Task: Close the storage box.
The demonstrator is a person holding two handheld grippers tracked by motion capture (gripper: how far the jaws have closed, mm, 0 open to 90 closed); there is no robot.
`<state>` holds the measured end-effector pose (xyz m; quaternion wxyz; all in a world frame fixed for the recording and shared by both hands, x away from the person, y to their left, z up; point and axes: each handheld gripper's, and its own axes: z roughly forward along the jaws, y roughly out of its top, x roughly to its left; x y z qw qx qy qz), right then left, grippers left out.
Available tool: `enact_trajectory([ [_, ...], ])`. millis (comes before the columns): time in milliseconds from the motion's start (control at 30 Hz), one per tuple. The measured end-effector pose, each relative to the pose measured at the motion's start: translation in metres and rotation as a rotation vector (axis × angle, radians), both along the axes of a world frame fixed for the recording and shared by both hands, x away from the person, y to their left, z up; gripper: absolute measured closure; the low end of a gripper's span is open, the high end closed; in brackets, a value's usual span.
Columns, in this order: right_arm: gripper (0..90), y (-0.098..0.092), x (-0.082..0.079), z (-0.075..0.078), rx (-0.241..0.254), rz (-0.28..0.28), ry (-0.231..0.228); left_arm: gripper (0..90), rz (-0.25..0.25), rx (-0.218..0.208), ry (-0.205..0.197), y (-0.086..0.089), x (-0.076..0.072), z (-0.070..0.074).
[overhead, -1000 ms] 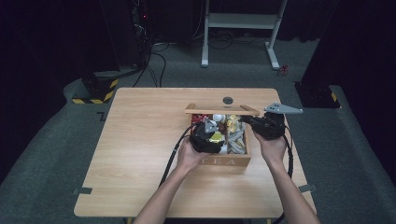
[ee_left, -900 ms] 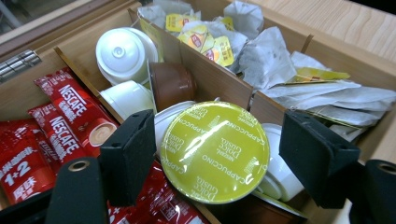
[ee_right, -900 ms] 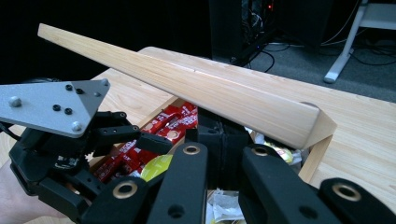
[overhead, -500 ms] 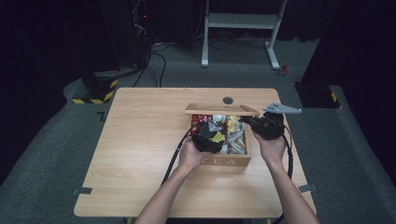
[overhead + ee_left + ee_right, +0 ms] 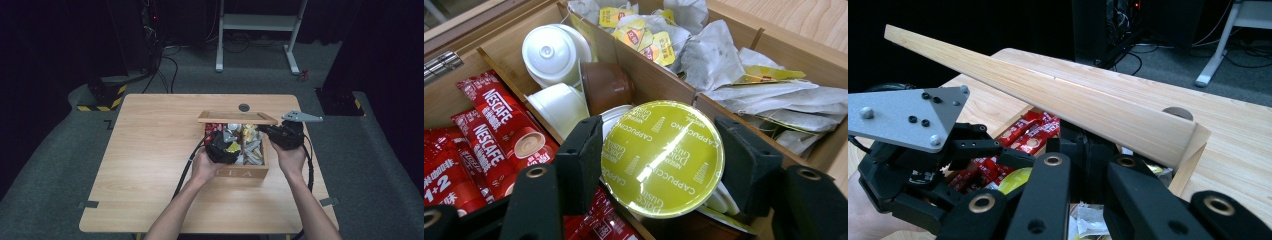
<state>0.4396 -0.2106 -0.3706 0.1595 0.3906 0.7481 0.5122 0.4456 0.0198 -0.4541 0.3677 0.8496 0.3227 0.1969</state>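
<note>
A wooden tea box (image 5: 245, 172) stands on the table with its lid (image 5: 236, 118) raised at the back. My left gripper (image 5: 231, 145) hangs over the box's middle, shut on a yellow-green Dolce Gusto cappuccino capsule (image 5: 663, 159) that sits between both pads. Under it lie white capsules (image 5: 551, 50), a brown capsule (image 5: 606, 85), red Nescafé sachets (image 5: 489, 125) and paper tea bags (image 5: 744, 85) in separate compartments. My right gripper (image 5: 265, 131) is at the box's right rear corner. Its pads (image 5: 1075, 150) are pressed together just beneath the lid (image 5: 1058, 100); whether they touch it I cannot tell.
The light wooden table (image 5: 150, 165) has bare room left of and in front of the box. A round dark cable hole (image 5: 244, 107) lies behind the lid. Beyond the table stand a white desk frame (image 5: 260, 22) and dark equipment on grey carpet.
</note>
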Motion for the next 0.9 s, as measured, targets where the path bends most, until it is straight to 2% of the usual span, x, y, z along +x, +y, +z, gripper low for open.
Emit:
enact_trajectory([
  [333,90.0,0.001,0.000,0.000,0.001,0.000,0.003,39.3,-0.001,-0.035,-0.031,0.008,-0.006,0.008],
  [467,90.0,0.003,0.000,-0.001,-0.002,0.001,0.003,39.5,-0.001,-0.030,-0.057,0.009,-0.010,0.011],
  [633,90.0,0.005,0.000,-0.001,-0.008,0.002,0.006,39.5,-0.020,-0.050,-0.051,0.012,-0.014,0.014],
  [900,89.9,0.005,0.000,-0.001,-0.006,0.004,0.007,39.6,-0.018,-0.080,-0.070,0.020,-0.021,0.022],
])
